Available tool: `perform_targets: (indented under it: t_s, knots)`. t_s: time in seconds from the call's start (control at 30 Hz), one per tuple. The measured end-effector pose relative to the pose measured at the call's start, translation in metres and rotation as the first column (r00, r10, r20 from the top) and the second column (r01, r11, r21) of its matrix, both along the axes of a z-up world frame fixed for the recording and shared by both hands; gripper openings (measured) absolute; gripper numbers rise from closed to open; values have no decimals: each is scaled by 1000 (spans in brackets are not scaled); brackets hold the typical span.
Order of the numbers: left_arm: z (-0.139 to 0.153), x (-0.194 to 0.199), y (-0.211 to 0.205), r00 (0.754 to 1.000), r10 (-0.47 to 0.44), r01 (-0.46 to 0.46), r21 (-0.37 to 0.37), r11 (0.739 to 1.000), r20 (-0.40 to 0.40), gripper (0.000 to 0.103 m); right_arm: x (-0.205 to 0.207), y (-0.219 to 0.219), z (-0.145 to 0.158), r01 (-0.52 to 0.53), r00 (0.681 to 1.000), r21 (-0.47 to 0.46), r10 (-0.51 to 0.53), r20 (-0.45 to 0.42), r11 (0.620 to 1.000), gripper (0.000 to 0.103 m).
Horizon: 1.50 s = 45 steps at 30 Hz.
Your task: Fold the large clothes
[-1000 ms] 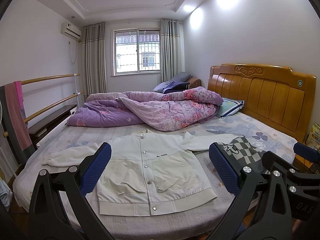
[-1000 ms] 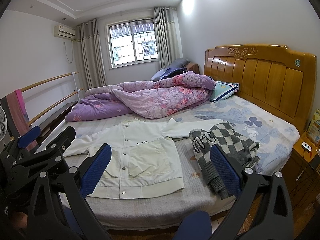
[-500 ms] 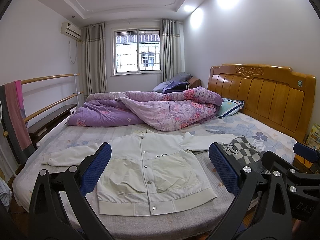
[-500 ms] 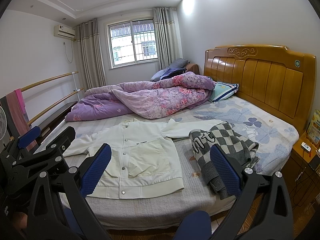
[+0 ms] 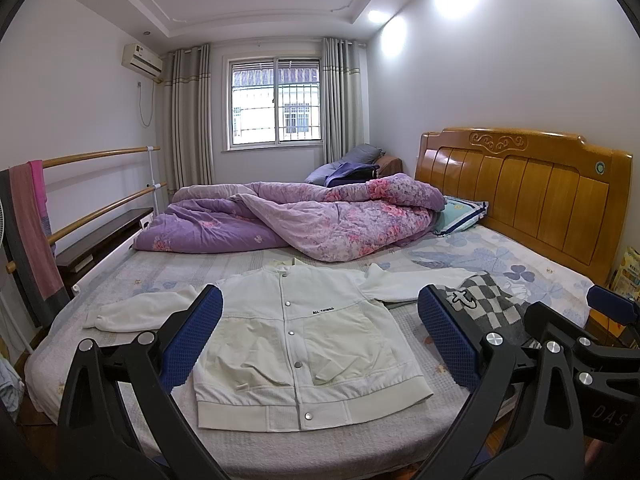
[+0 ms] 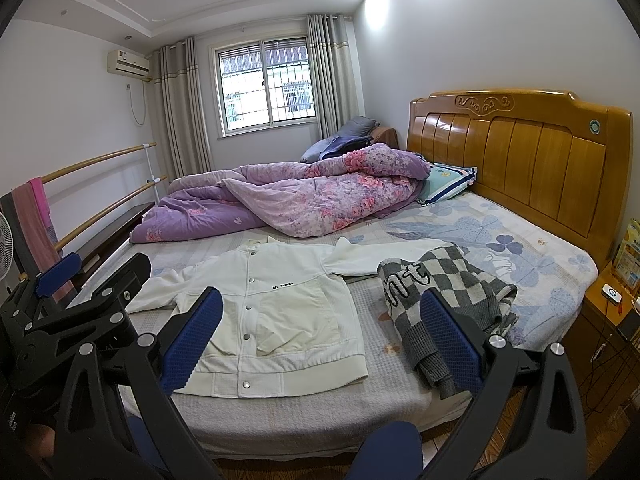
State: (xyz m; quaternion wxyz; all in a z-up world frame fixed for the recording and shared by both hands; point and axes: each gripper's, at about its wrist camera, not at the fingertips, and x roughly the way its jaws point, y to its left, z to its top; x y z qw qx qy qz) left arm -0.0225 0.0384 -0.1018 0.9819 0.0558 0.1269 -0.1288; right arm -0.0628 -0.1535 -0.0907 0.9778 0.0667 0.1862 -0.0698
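Fingers (image 5: 200,336) on both grippers spread wide, holding nothing; white jacket (image 5: 304,332) looks soft, floppy (grab sleeve cuff or hem corners).

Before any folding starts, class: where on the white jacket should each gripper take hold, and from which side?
Grip the white jacket at its sleeve cuffs, which lie spread flat to either side. The left gripper comes from the left for the free cuff; the right gripper comes from the right, where the checkered sweater seems to cover the cuff. Both jaws are open.
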Motion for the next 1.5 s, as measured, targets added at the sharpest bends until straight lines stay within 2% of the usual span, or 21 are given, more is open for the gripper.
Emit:
perform_targets:
  t_s: [1.5]
  knots:
    - [-3,-1,-3,1000,4,-4,1,1000,-6,98,-1,-4,0,6,1000,0,-6,0,1000,95]
